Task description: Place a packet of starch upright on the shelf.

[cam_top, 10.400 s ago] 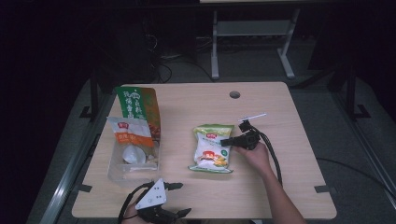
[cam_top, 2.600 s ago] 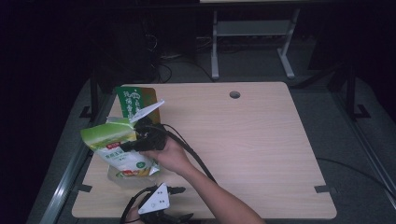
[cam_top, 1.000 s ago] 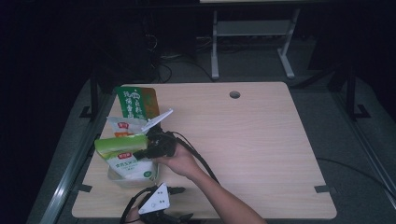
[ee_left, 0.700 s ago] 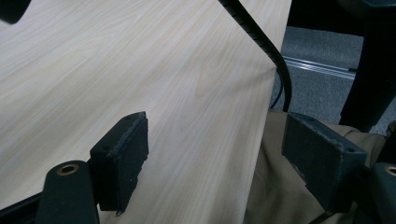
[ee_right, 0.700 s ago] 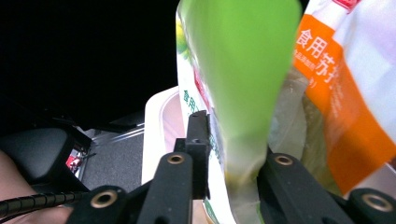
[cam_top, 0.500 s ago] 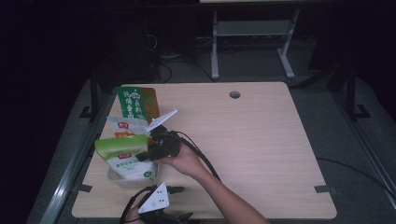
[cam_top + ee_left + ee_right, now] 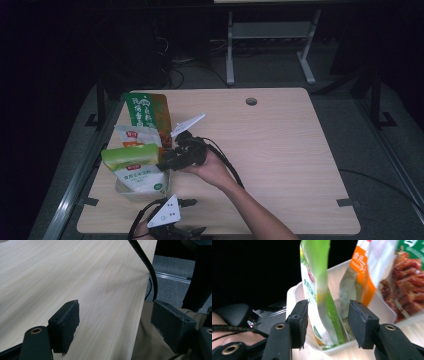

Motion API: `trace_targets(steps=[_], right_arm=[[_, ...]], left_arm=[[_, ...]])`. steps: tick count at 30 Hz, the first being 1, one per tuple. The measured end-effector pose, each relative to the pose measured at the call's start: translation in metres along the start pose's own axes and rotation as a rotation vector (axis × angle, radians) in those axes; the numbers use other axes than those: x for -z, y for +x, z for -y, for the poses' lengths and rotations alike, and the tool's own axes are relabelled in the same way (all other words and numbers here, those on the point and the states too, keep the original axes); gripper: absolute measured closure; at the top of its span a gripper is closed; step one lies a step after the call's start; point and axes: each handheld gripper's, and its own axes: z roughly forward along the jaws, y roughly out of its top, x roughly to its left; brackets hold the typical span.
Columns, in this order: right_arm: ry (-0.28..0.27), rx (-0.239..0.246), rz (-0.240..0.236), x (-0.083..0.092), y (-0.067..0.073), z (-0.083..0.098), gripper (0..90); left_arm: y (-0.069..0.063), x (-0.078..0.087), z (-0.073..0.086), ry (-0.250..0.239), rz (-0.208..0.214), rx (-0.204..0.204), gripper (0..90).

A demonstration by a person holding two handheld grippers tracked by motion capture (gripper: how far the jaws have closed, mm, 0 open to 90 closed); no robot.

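A green snack bag (image 7: pixel 131 156) stands upright in a clear plastic container (image 7: pixel 145 194) at the table's left. My right gripper (image 7: pixel 165 162) is just right of the bag. In the right gripper view the green snack bag (image 7: pixel 322 302) sits between the right gripper's (image 7: pixel 327 315) jaws. The jaws have just been opening, and neither pad presses on the bag. My left gripper (image 7: pixel 186 202) lies at the table's near edge. The left gripper (image 7: pixel 115 315) stands open over bare wood with nothing between its pads.
An orange-and-white bag (image 7: pixel 134 136) stands in the same container, behind the green bag. A tall green-and-brown bag (image 7: pixel 145 112) leans behind it. The wooden table (image 7: pixel 280 150) stretches bare to the right, with a cable hole (image 7: pixel 251 101) at the back.
The right gripper has let go of the green bag and drawn back a little to the right. The bag stays standing in the container. The left gripper has not moved.
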Motion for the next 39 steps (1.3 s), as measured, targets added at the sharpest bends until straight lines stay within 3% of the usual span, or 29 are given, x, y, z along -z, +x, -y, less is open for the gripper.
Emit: trace_targets(steps=[13,39], right_arm=[[-0.018,-0.027,0.064,0.035,-0.013,0.015,44.7],[-0.027,-0.071,0.141,0.081,-0.027,0.043,37.6]], left_arm=[[0.002,0.001,0.0,-0.003,-0.005,-0.007,22.6],[0.003,0.002,0.0,0.002,-0.009,-0.005,22.6]])
